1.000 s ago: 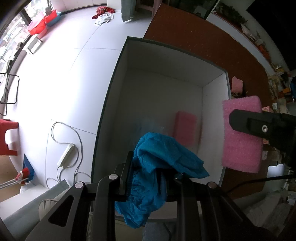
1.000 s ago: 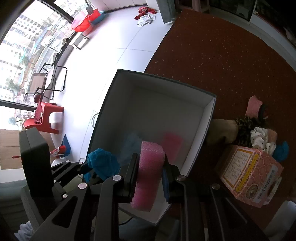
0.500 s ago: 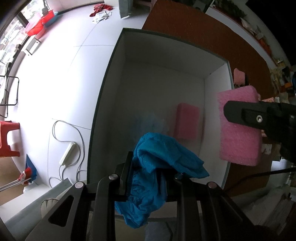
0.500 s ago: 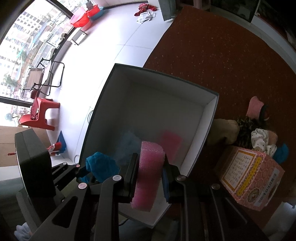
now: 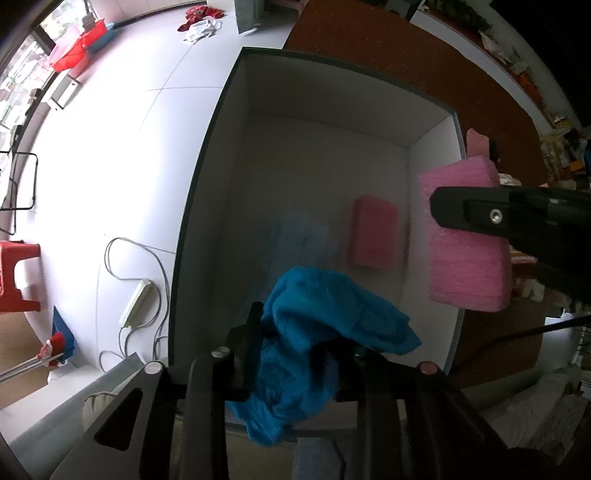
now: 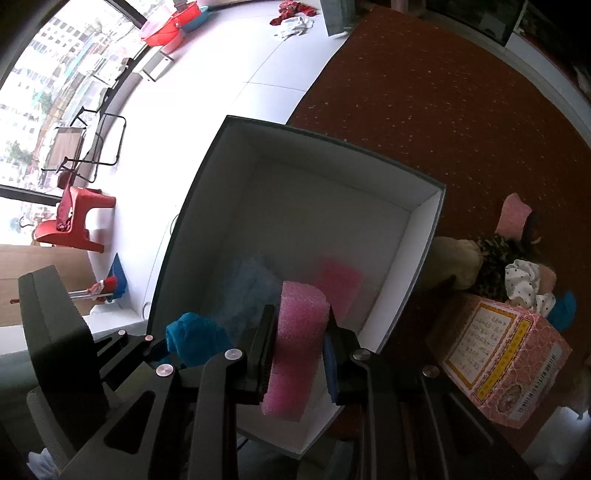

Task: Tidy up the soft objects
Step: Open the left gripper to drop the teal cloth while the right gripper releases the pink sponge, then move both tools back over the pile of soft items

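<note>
We see a shiny white floor (image 6: 229, 59) and a dark red carpet (image 6: 461, 110). Bright light comes through big windows (image 6: 55, 81) beside a red stool (image 6: 77, 218).

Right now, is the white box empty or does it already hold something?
Empty: the white box shows only faint reflections on its floor. The blue cloth and pink foam hang above it, gripped.

Off to my side the white tiled floor (image 5: 122, 147) carries a grey cable looping to a power strip (image 5: 136, 303). A red plastic stool (image 6: 75, 218) stands by the window, and red basins (image 6: 166, 26) sit further along. Crumpled red and white clothes (image 6: 293, 16) lie near the brown carpet (image 6: 461, 110). A pink printed carton (image 6: 498, 360) rests on that carpet.
</note>
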Demonstrator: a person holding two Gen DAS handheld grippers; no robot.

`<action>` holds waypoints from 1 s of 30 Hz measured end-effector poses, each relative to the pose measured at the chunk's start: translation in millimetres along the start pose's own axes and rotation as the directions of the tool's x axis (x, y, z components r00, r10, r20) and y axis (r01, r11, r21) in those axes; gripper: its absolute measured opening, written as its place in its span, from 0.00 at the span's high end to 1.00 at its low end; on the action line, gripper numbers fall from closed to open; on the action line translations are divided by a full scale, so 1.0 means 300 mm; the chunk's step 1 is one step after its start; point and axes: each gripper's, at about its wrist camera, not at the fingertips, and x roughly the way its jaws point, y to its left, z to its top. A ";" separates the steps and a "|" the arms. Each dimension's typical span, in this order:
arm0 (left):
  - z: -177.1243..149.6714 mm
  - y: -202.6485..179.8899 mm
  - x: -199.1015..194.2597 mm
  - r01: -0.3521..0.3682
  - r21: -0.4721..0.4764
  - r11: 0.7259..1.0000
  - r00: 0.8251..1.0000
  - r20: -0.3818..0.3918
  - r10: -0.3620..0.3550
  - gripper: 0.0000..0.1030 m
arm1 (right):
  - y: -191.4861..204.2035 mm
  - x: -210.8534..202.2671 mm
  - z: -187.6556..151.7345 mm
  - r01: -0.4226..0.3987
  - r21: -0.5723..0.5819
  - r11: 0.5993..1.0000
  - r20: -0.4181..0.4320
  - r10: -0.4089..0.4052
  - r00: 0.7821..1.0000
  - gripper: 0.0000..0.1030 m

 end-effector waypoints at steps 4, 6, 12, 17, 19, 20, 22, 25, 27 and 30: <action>-0.005 -0.009 -0.002 -0.023 0.005 1.000 1.000 0.010 0.023 0.27 | 0.001 0.005 -0.001 -0.009 -0.007 1.000 -0.007 0.009 1.000 0.76; -0.006 -0.014 -0.006 -0.030 0.008 1.000 0.999 0.015 0.030 0.22 | -0.004 0.009 -0.002 -0.022 -0.007 1.000 -0.017 0.022 1.000 0.73; 0.006 0.003 0.006 0.000 -0.019 1.000 1.000 0.010 0.000 0.03 | -0.028 -0.004 -0.003 -0.010 -0.010 1.000 -0.004 0.010 1.000 0.22; 0.010 0.015 0.018 0.026 -0.049 0.998 1.000 0.014 -0.026 0.00 | -0.048 -0.035 -0.001 -0.006 -0.003 1.000 0.030 0.006 1.000 0.00; 0.011 0.011 0.019 0.021 -0.045 0.999 1.000 0.019 -0.020 0.00 | -0.053 -0.051 -0.002 -0.002 -0.007 1.000 0.051 0.003 0.999 0.00; 0.013 0.009 0.020 0.021 -0.044 0.999 1.000 0.020 -0.020 0.00 | -0.054 -0.058 -0.004 -0.009 -0.006 1.000 0.052 0.009 0.999 0.00; 0.003 0.003 0.017 0.018 -0.042 0.999 1.000 0.024 -0.017 0.00 | -0.056 -0.070 -0.006 -0.015 -0.005 1.000 0.061 0.015 0.998 0.00; 0.004 -0.007 0.016 0.015 -0.040 0.999 0.999 0.030 -0.014 0.00 | -0.060 -0.089 -0.007 -0.014 -0.011 1.000 0.073 0.015 0.997 0.00; 0.005 -0.015 0.015 0.011 -0.036 0.999 0.999 0.033 -0.010 0.00 | -0.055 -0.099 -0.004 -0.028 -0.009 1.000 0.075 0.029 0.997 0.00; 0.002 -0.023 0.007 0.002 -0.030 1.000 0.999 0.037 -0.001 0.00 | -0.056 -0.122 -0.006 -0.040 -0.008 0.999 0.096 0.040 0.995 0.00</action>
